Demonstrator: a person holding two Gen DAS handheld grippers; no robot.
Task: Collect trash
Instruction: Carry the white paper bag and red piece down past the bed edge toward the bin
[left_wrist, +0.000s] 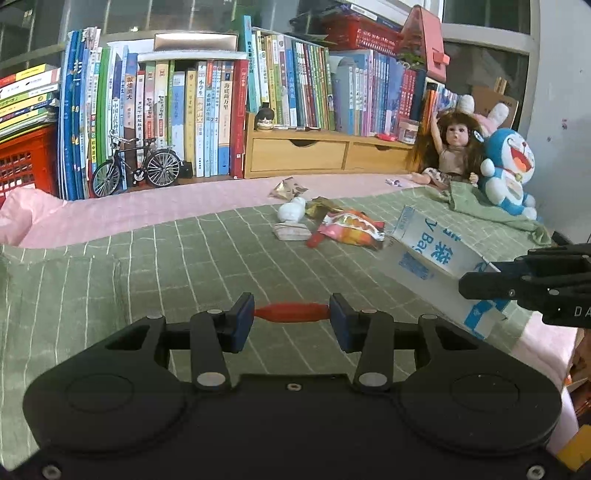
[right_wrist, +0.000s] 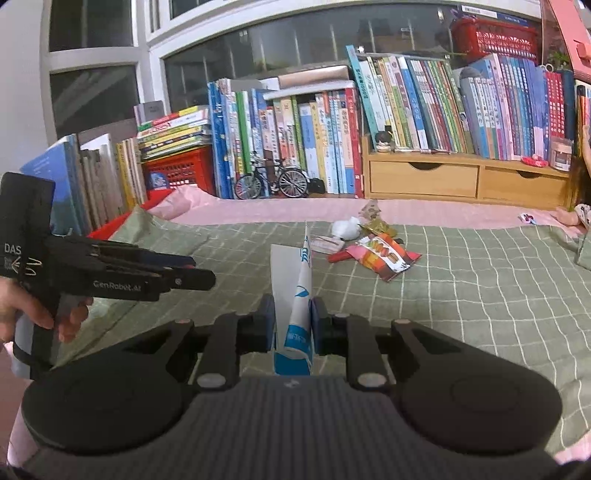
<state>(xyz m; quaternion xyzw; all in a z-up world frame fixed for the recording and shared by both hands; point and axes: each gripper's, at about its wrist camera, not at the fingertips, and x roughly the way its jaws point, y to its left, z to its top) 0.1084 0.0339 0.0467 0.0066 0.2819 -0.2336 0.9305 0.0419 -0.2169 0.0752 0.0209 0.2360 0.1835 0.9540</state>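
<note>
My left gripper (left_wrist: 291, 319) is shut on a thin red wrapper (left_wrist: 291, 312), stretched crosswise between the blue pads above the green checked cloth (left_wrist: 184, 266). My right gripper (right_wrist: 293, 321) is shut on a white and blue paper bag (right_wrist: 291, 280), held upright; the same bag (left_wrist: 424, 251) slants in from the right in the left wrist view. A heap of trash lies further back on the cloth: an orange-pink snack packet (left_wrist: 351, 227) (right_wrist: 384, 256), a crumpled white tissue (left_wrist: 291, 210) (right_wrist: 345, 227), gold wrappers (left_wrist: 288, 188) and a red wrapper (right_wrist: 340, 256).
Rows of books (left_wrist: 207, 110) line the back, with a model bicycle (left_wrist: 136, 166), a wooden drawer unit (left_wrist: 325, 151) and a red crate (left_wrist: 26, 162). A doll (left_wrist: 450, 147) and a blue plush toy (left_wrist: 509, 170) sit at the right. A hand (right_wrist: 37, 310) holds the left gripper.
</note>
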